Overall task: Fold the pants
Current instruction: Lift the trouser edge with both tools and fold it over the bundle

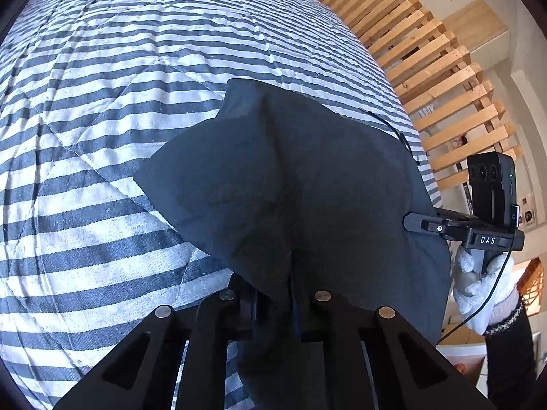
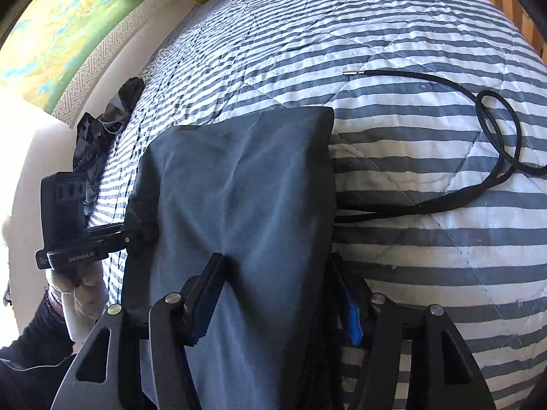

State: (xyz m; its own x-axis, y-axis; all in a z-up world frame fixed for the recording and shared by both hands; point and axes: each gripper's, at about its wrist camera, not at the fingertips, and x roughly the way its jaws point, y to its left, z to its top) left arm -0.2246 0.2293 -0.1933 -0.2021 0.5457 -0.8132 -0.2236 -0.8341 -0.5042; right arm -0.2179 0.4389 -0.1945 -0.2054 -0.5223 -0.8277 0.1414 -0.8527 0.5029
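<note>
Dark cloth of the pants [image 2: 239, 198] hangs pinched in both my jaws, left gripper [image 1: 273, 294] and right gripper [image 2: 273, 294] each clamped on an edge above the striped bed [image 1: 102, 136], so I should probably lower both evenly, keeping the drawstring [image 2: 478, 130] beyond my right jaws from bunching underneath.
</note>
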